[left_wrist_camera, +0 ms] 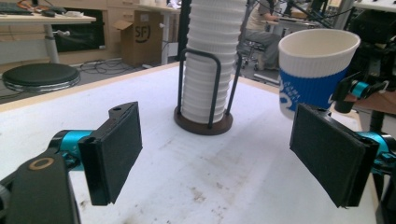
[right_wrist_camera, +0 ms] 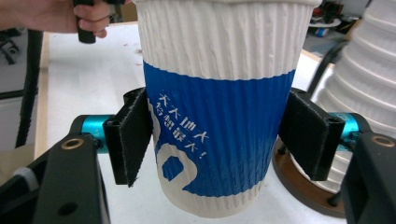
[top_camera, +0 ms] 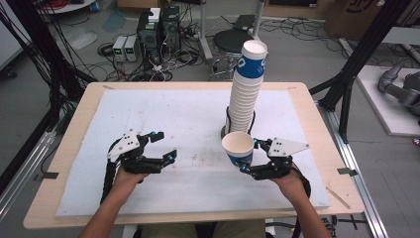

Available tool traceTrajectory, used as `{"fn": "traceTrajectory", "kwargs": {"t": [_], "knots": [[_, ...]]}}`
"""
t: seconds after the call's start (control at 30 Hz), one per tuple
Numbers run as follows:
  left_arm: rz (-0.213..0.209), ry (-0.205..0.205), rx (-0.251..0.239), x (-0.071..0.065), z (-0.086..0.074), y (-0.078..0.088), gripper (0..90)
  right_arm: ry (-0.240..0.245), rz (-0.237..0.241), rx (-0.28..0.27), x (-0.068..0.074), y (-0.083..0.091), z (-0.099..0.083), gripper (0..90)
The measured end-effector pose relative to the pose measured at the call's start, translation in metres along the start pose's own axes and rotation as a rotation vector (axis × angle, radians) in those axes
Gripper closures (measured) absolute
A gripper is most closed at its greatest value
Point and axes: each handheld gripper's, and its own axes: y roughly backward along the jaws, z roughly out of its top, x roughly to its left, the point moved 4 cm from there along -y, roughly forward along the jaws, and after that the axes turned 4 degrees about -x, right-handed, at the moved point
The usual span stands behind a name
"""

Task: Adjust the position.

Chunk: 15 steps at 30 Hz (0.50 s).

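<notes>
– so, what is your right gripper (top_camera: 247, 156) doing?

– it is clamped on a paper cup (top_camera: 238, 147). the cup is white on top with a blue band lower down. in the right gripper view both black pads (right_wrist_camera: 133, 140) press on the blue band (right_wrist_camera: 219, 135), one on each side. the cup stands almost straight up, with its mouth open to the top.

– and where is that cup?

– you hold it up off the white mat (top_camera: 188, 124), just in front of the tall stack of cups (top_camera: 246, 89). the stack sits in a black wire holder (left_wrist_camera: 205, 88) on a round brown base (left_wrist_camera: 203, 126). your cup is near the stack but not touching it.

– what about your left gripper (top_camera: 163, 147)?

– its jaws are wide apart and nothing is between them. in the left gripper view you can see bare mat between the two black pads (left_wrist_camera: 116, 149). the stack is straight ahead of them and the held cup (left_wrist_camera: 315, 70) is up on the right.

– where are the two grippers on the table?

– your left one is over the left part of the mat, your right one over the right part. they are well apart, with bare mat between them. the mat lies on a wooden table (top_camera: 79, 124).
</notes>
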Motion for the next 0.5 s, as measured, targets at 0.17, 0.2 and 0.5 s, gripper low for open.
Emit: {"fn": "traceTrajectory", "kwargs": {"t": [0.17, 0.2, 0.5], "knots": [[0.025, -0.01, 0.001, 0.002, -0.005, 0.002, 16.9, -0.022, -0.048, -0.048, -0.004, 0.01, -0.006, 29.3], [0.028, -0.014, -0.002, 0.003, -0.006, 0.003, 16.8, -0.02, -0.057, -0.059, -0.006, 0.012, -0.007, 29.4], [0.051, -0.036, -0.012, 0.003, -0.009, 0.005, 16.9, -0.054, -0.125, -0.12, -0.014, 0.026, -0.009, 29.0]]}}
